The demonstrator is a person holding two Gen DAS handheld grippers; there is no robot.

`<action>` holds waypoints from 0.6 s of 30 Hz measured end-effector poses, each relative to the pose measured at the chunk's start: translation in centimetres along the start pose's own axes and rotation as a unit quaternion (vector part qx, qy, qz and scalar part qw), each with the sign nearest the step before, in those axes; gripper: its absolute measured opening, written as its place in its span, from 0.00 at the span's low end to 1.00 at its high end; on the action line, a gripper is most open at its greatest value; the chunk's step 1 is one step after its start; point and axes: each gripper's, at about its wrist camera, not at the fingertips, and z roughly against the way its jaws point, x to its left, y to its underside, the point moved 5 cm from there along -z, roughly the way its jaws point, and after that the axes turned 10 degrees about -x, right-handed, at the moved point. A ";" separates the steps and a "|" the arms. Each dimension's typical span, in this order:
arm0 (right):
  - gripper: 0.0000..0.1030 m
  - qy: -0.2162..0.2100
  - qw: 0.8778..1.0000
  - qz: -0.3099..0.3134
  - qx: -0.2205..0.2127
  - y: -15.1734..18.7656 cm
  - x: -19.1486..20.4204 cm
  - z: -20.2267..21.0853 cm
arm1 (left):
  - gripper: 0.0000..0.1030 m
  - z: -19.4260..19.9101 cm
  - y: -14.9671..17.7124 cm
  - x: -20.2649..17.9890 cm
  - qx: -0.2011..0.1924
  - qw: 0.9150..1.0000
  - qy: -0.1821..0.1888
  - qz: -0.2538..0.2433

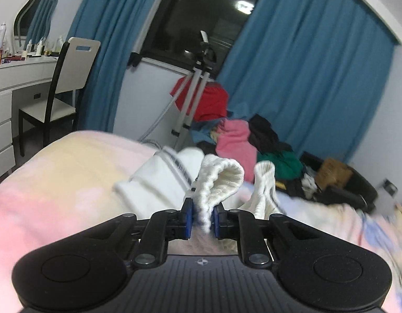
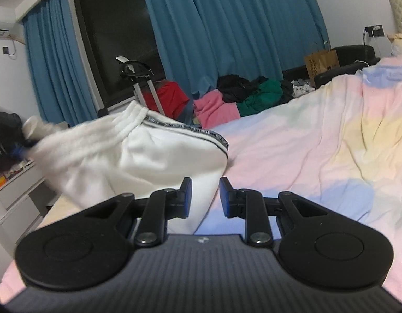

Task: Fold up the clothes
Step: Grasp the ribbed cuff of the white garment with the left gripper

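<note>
Left wrist view: left gripper point(image 1: 202, 215) has its blue pads pinched on a ribbed white cuff point(image 1: 222, 182) of the white pants point(image 1: 159, 180), with cloth bunched between the fingers and lifted off the bed point(image 1: 65, 172). A second ribbed cuff point(image 1: 265, 182) stands up just to the right, loose as far as I can tell. Frame is blurred at the edges.

Right wrist view: right gripper point(image 2: 205, 195) has its fingers set a little apart. The white pants point(image 2: 148, 156) edge lies between and behind them, but whether the pads really press on cloth I can't tell (left pad sits against the white fabric, right pad seems to be over bare bedspread). The pants hang stretched from the lower middle up toward the far left, where the other gripper shows as a dark blur. The waistband with its black lettered stripe point(image 2: 190, 130) runs along the top.

Progress: early. The pants are still a loose, half-lifted bundle with no flat fold showing. Still to do, I'd judge: bring the cuff over, lay the pants flat, fold them down. A pile of clothes point(image 2: 240, 96) (pink, green, black, red) waits beyond the bed by the blue curtains point(image 2: 227, 26), none of it folded, so most of the task is left.
</note>
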 end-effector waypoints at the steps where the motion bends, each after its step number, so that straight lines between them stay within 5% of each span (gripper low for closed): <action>1: 0.26 -0.001 1.000 -0.002 0.003 -0.2 0.2 0.5 | 0.15 1.7 1.1 0.9 0.009 1.000 0.000 0.001; 7: 0.26 -0.020 1.000 -0.007 0.023 -0.9 2.6 2.5 | 0.15 7.2 6.9 7.0 0.065 0.997 -0.025 0.014; 12: 0.26 -0.044 0.997 0.047 0.037 0.7 5.8 3.2 | 0.16 7.9 10.1 10.7 0.112 0.989 -0.041 0.089; 18: 0.27 -0.058 0.991 0.101 0.063 3.2 8.8 2.3 | 0.23 8.1 11.4 12.0 0.113 0.991 -0.052 0.058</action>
